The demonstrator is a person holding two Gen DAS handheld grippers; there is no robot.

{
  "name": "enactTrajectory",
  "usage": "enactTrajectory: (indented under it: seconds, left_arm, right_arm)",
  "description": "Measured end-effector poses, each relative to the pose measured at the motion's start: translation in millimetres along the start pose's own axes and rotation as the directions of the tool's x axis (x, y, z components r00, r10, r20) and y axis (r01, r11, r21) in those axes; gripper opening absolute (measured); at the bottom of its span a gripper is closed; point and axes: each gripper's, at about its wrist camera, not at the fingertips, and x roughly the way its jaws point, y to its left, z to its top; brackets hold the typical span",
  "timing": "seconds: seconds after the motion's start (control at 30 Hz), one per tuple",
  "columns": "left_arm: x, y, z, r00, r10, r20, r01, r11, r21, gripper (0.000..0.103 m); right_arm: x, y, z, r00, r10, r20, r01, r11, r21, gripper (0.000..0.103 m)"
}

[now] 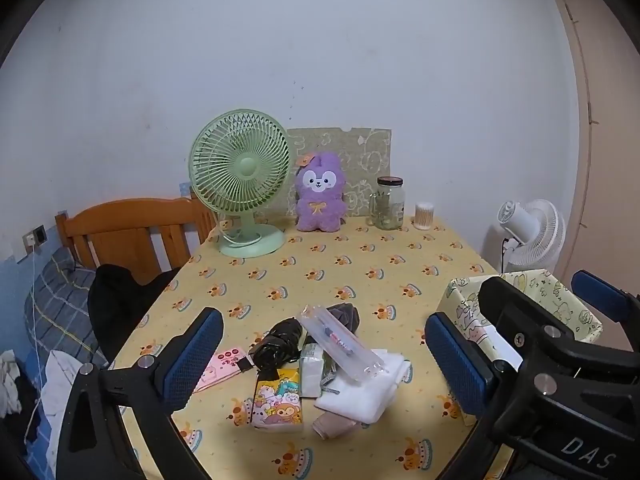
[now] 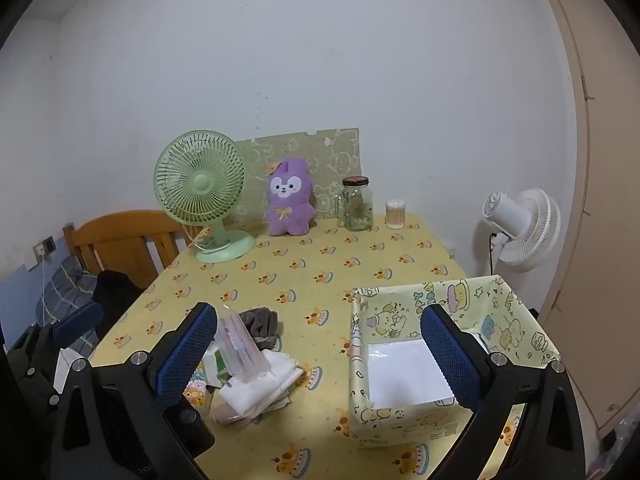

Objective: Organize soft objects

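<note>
A pile lies on the yellow tablecloth (image 1: 320,272): a white folded cloth (image 1: 360,392), a clear pen case (image 1: 340,344) on top, a black folded umbrella (image 1: 276,344), a cartoon tissue pack (image 1: 278,400), a grey sock (image 1: 346,314) and a pink cloth (image 1: 334,426). My left gripper (image 1: 320,364) is open, above and around the pile. My right gripper (image 2: 320,360) is open, between the pile (image 2: 256,384) and the empty patterned box (image 2: 440,360). A purple plush (image 1: 320,196) sits at the back.
A green fan (image 1: 240,176), a glass jar (image 1: 390,202) and a cotton swab holder (image 1: 424,215) stand along the far edge. A wooden bed frame (image 1: 132,232) is left of the table. A white floor fan (image 1: 528,236) stands at the right.
</note>
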Motion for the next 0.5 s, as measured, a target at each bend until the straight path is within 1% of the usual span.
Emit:
enactTrajectory:
  seconds: [0.3, 0.47, 0.5]
  left_arm:
    - [-0.8, -2.0, 0.9, 1.0, -0.002, 0.003, 0.002, 1.0, 0.0, 0.102]
    - [0.6, -8.0, 0.1, 0.999, -0.039, -0.01, 0.039, 0.999, -0.013, 0.098]
    - [-0.4, 0.8, -1.5, 0.999, -0.038, -0.008, 0.038, 0.999, -0.012, 0.098]
  right_arm:
    - [0.5, -1.3, 0.0, 1.0, 0.02, 0.013, -0.02, 1.0, 0.004, 0.103]
    - [0.4, -0.9, -1.6, 1.0, 0.014, 0.008, -0.014, 1.0, 0.002, 0.103]
    - [0.1, -1.1, -2.3, 1.0, 0.013, 0.01, -0.013, 1.0, 0.002, 0.103]
